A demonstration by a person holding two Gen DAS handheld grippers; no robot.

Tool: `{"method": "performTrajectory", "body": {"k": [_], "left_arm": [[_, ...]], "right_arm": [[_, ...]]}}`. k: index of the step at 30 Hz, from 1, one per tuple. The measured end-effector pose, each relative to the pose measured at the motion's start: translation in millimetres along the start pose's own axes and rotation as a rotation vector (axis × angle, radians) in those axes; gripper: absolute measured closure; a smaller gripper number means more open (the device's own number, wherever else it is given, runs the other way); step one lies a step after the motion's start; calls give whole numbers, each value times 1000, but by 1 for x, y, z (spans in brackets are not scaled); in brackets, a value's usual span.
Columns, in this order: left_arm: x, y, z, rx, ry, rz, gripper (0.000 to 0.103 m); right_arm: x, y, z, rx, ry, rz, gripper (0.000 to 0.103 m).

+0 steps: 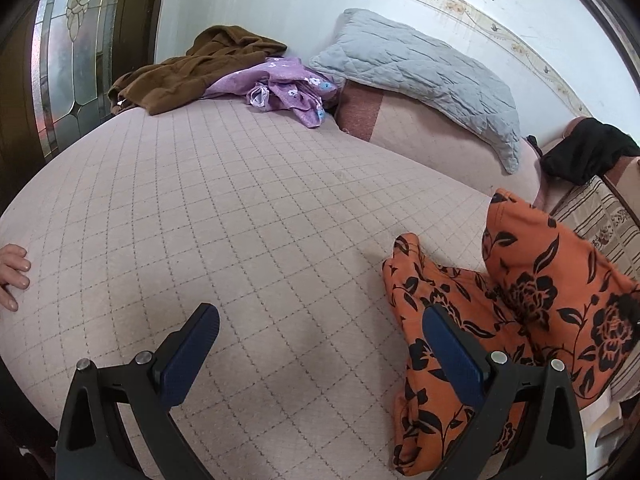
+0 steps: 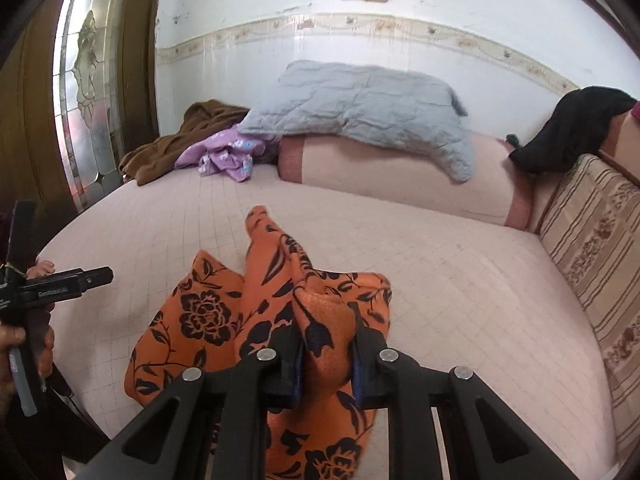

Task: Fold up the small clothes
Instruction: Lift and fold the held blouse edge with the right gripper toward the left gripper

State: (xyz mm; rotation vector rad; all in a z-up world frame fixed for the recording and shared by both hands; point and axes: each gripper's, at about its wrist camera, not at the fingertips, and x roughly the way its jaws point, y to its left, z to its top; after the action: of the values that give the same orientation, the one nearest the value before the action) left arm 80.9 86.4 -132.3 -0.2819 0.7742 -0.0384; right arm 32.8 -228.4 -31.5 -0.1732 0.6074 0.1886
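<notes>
The right gripper (image 2: 326, 354) clamps a bunched fold of an orange garment (image 2: 224, 316) with black flowers, part of it lifted off the pink quilted bed (image 2: 460, 280). The left gripper (image 1: 320, 344) hovers spread wide and empty just beside the cloth. Brown clothes (image 1: 188, 74) and purple clothes (image 1: 280, 88) lie heaped by a grey pillow (image 1: 420, 76) at the far wall.

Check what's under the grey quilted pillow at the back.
The grey quilted pillow lies on a pink bolster and overlaps the purple floral garment. The bolster's top and whatever lies behind it are covered.
</notes>
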Motion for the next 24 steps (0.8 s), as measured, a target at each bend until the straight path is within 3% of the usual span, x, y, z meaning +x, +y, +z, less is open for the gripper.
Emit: {"method": "performTrajectory", "body": {"k": [4,9,13,16,17,18,19,22,24], "left_arm": [[-1,-2,4,-1,-3,-6,2],[0,-9,6,29,17,-34,2],[5,-28,5,60,76,-140,2],[10,-41,10,26,122,-241,2],[12,-44,12,22,126,-244,2],[13,-47,14,23,125,-238,2],[15,-51,16,33,118,-222,2],[23,-60,19,54,95,-172,2],[29,-63,16,40,100,-167,2]], "right_arm": [[8,45,10,-100,-21,98,85],[67,123,-34,-203,115,225,85],[81,143,-66,-201,178,286,84],[58,136,-57,-185,156,295,75],[52,129,-54,-164,150,307,61],[43,119,-46,-131,132,318,25],[31,104,-37,-86,83,313,8],[12,47,-10,79,2,330,8],[20,17,4,130,-2,238,9]]}}
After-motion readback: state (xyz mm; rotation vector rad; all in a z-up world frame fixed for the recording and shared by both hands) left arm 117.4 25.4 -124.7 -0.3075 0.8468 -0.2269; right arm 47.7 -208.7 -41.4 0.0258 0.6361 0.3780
